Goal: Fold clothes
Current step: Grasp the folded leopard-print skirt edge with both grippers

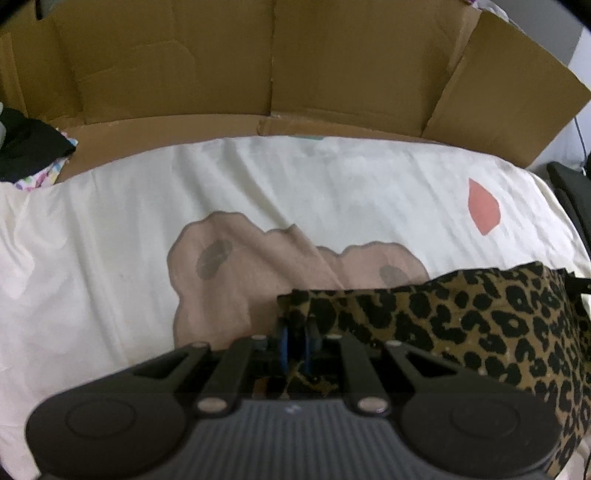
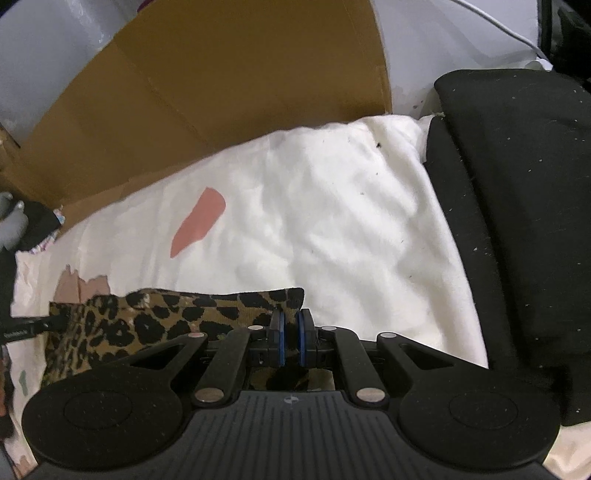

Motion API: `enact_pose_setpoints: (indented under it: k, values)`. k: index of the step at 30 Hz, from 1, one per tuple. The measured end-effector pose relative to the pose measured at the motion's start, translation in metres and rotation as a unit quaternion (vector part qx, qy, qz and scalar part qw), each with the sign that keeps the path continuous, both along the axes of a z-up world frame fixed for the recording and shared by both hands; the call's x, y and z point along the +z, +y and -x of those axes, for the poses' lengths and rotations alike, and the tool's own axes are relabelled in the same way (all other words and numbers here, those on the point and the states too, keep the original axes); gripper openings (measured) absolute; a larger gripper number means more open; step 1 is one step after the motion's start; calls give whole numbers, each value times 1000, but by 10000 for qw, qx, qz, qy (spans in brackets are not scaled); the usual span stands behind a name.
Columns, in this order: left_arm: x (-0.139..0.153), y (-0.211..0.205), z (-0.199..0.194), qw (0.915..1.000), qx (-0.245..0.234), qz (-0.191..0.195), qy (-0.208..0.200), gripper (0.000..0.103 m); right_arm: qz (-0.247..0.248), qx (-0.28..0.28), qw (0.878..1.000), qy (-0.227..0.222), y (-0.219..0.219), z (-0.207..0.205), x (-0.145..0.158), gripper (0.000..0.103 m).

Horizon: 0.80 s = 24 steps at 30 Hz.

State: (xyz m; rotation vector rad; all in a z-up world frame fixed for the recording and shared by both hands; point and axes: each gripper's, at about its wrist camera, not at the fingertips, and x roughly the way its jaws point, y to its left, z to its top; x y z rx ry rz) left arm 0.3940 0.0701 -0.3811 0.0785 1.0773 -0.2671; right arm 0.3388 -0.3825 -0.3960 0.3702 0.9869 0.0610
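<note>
A cream sheet [image 1: 110, 229] covers the surface, printed with a large pinkish-brown blob shape [image 1: 236, 273] with grey smudges and a coral petal [image 1: 482, 206]; the cloth is lightly wrinkled. Behind it stands a wall of flattened brown cardboard [image 1: 258, 70], creased and folded at its right end. At the far left edge lies a dark bundle [image 1: 26, 147] with a scrap of multicoloured fabric under it. In the right wrist view a black padded cushion [image 2: 517, 192], speckled with lint, runs along the right side of the sheet, and a white cable [image 2: 509, 33] crosses the top corner. The leopard-print garment [image 1: 480, 325] stretches as a band between the two tools, just above the sheet. The left tool [image 1: 295, 332] pinches one corner of it between its blue pads, and the right tool [image 2: 291, 332] pinches the opposite corner the same way; fabric shows in the narrow gap of each. A thin black strip [image 2: 22, 328] at the left edge of the right wrist view carries small pale lettering too blurred to read. No other writing is legible.
</note>
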Motion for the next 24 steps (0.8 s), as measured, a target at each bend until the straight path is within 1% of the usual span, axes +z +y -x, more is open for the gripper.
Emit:
enact_pose_setpoints:
  k: [2, 5, 9, 12, 18, 19, 20, 22, 24]
  values:
    - [4, 0, 2, 9999, 42, -115, -40, 17, 2, -67, 10000, 29, -2, -1, 1, 11]
    - [18, 1, 13, 9993, -20, -269, -266, 16, 58, -179, 9998, -104, -8, 7, 16, 13]
    - [37, -2, 28, 9989, -65, -172, -435, 17, 319, -306, 9981, -423, -15, 27, 36, 14]
    - [48, -12, 41, 9982, -260, -128, -525, 18, 354, -288, 9975, -540, -14, 43, 47, 14]
    - [64, -35, 73, 9962, -532, 133, -673, 23, 302, 0, 9974, -650, 3, 74, 56, 14]
    - [67, -38, 79, 9957, -572, 168, -710, 27, 326, 72, 9972, -666, 9, 79, 57, 14]
    - [69, -42, 85, 9952, -616, 220, -722, 30, 365, 157, 9969, -672, 15, 83, 58, 14]
    - [71, -51, 96, 9946, -721, 359, -660, 31, 398, 317, 9966, -650, 27, 90, 60, 14]
    - [68, -62, 106, 9936, -891, 403, -559, 31, 437, 465, 9962, -600, 39, 95, 60, 14]
